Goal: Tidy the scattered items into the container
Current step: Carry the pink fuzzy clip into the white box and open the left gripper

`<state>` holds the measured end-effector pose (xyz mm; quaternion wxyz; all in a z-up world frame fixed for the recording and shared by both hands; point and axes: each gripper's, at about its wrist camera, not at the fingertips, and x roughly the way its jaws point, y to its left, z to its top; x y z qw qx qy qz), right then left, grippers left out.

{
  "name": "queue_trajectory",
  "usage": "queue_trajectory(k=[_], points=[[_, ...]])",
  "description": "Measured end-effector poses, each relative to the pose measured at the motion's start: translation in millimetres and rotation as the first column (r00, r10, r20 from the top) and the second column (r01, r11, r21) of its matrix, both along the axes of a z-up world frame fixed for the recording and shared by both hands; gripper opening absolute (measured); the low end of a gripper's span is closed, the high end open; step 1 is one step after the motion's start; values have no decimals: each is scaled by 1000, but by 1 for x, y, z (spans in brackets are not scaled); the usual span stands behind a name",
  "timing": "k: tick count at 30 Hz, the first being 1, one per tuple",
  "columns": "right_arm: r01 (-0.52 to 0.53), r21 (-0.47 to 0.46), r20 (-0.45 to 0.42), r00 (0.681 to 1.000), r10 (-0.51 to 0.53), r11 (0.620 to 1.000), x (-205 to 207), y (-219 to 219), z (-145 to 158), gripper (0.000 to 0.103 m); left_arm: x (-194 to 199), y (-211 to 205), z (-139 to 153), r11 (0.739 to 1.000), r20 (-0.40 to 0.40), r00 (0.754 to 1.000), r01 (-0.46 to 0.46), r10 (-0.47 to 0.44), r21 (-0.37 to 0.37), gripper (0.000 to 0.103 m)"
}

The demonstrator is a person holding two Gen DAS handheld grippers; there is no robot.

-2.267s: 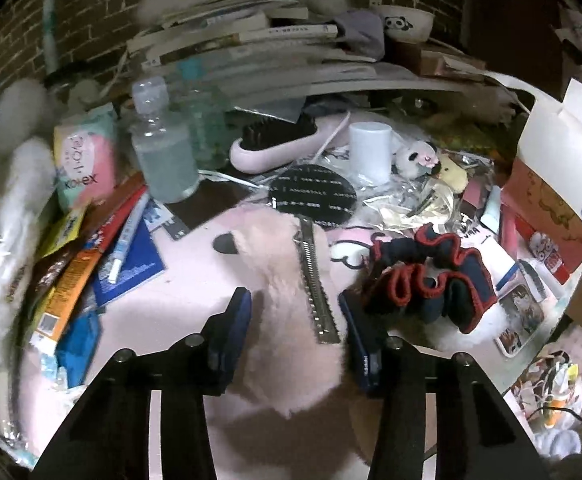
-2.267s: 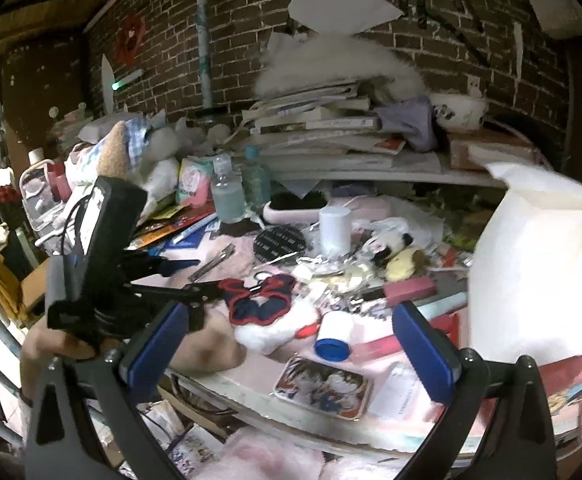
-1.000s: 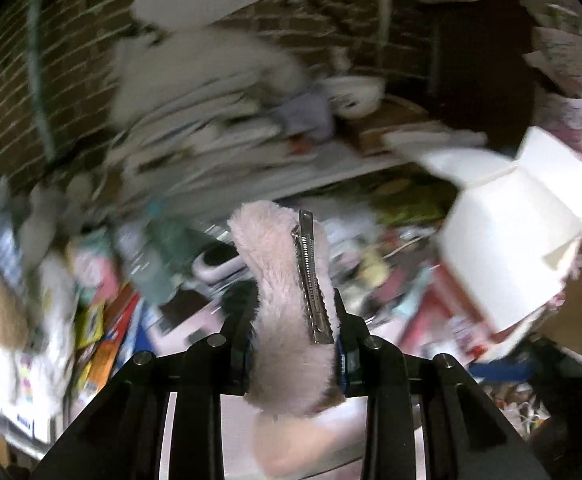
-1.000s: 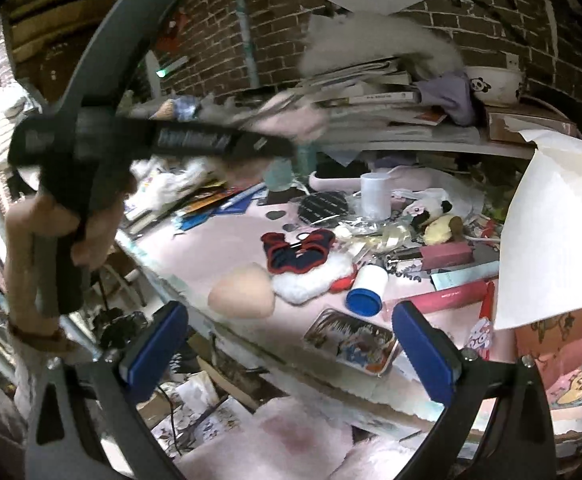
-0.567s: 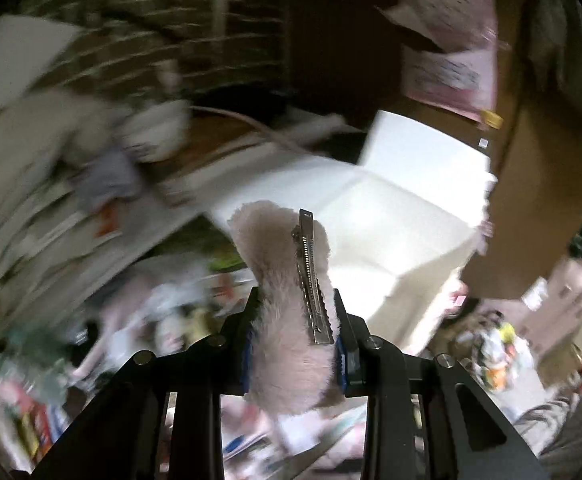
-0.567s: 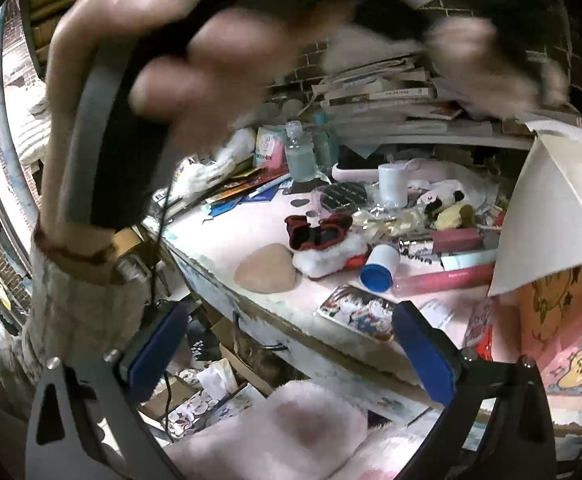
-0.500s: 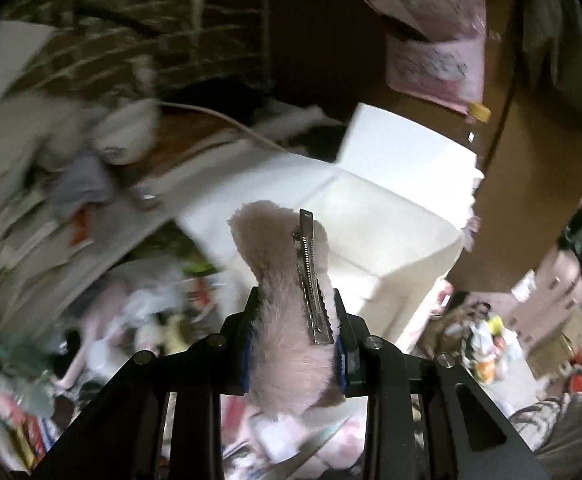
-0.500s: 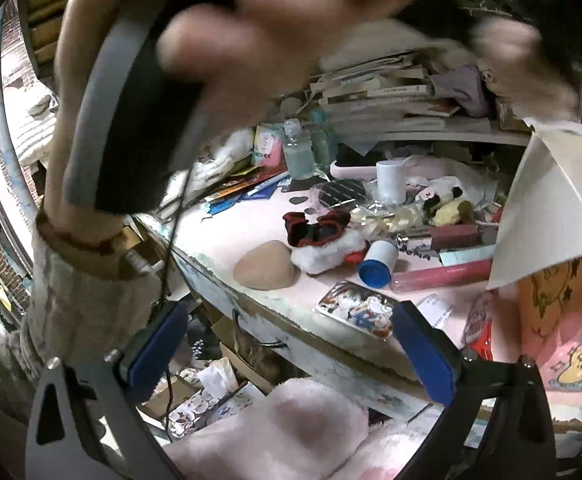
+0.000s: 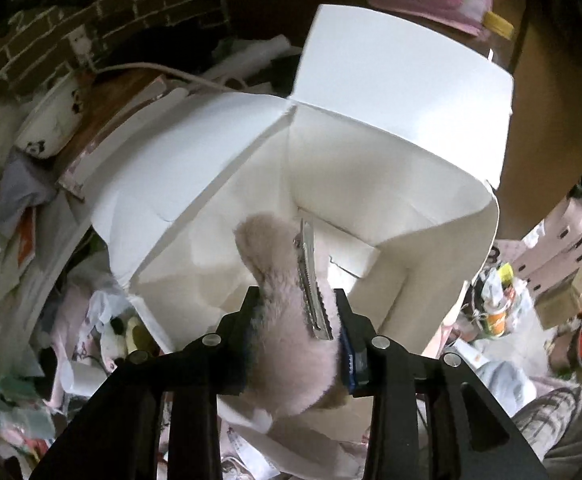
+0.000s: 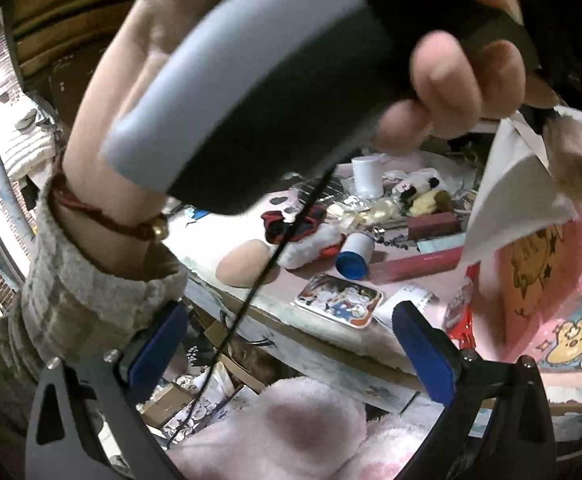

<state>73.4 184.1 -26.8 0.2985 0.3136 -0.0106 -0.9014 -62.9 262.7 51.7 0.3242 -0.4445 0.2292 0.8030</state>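
Hovering over the open white box (image 9: 391, 184), the left gripper (image 9: 297, 320) carries a fluffy pink hair clip (image 9: 287, 320); its fingers are easing apart, the pads touching the fur. The right gripper (image 10: 289, 344) stands spread wide and empty near the tabletop (image 10: 279, 304). No writing is legible; a cartoon tin (image 10: 339, 300) lies right of a blue-capped tube (image 10: 355, 256).

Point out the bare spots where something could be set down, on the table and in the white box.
White box: its floor shows bare beyond the fluffy pink hair clip between the opening left tongs. Table: a bare strip along the near edge, left of the beige puff. Crowded from the scrunchie back to the white cup.
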Motion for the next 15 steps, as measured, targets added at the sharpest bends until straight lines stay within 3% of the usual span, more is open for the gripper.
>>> queue_trajectory(k=[3, 8, 12, 13, 15], points=[[20, -1, 6, 1000, -20, 1000, -1, 3, -4, 102, 0, -4, -1, 1000, -22, 1000, -4, 3, -20, 32], [64, 7, -1, 998, -64, 998, -3, 6, -13, 102, 2, -7, 1, 1000, -65, 998, -17, 16, -10, 50], [101, 28, -12, 995, -100, 995, -4, 4, -23, 102, 11, -18, 15, 999, -106, 994, -13, 18, 50, 65], [107, 25, -14, 994, -106, 994, -3, 5, -25, 98, 15, -22, 20, 997, -121, 992, -14, 22, 72, 71], [137, 23, -21, 990, -137, 990, -2, 5, -28, 71, 23, -37, 32, 992, -156, 987, -22, 41, 123, 78]])
